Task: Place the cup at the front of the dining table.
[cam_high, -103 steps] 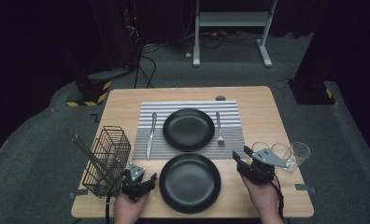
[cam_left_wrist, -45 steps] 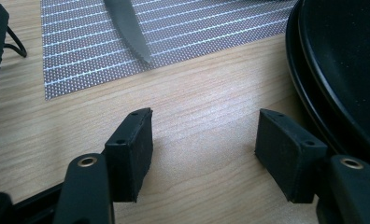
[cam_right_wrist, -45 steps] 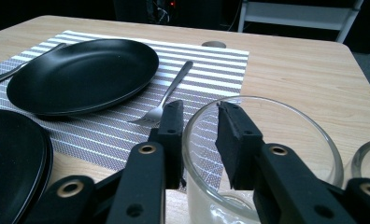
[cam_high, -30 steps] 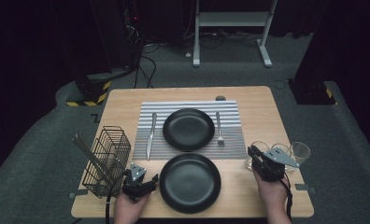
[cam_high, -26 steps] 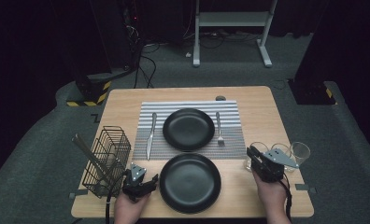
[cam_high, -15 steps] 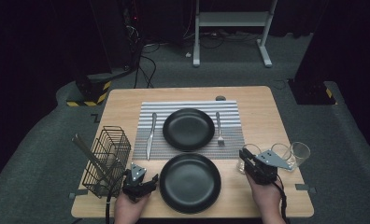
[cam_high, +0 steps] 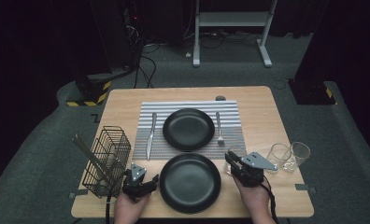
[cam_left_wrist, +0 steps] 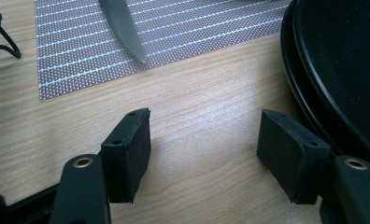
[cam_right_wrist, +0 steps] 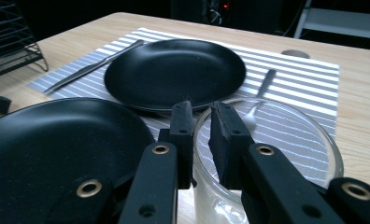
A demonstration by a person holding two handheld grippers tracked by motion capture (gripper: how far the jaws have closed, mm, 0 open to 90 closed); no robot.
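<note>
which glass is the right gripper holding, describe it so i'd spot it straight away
Start at the near black plate on the wooden table, then look just off its right edge. A clear glass stands there with the right hand-held gripper pinching its rim. Unlike the two glasses further right, it sits apart from them, beside the striped placemat's corner.

A light wooden table [cam_high: 262,116] stands on grey carpet. A grey striped placemat [cam_high: 230,109] lies at its middle, carrying a black plate [cam_high: 188,129], a knife [cam_high: 150,135] on its left and a fork [cam_high: 218,127] on its right. A second black plate [cam_high: 189,181] sits directly on the wood near the front edge. A black wire basket [cam_high: 107,158] stands at the left. Three clear glasses stand at the right: one [cam_high: 236,154] just beside the front plate, two more [cam_high: 278,154] [cam_high: 300,153] farther right.
</note>
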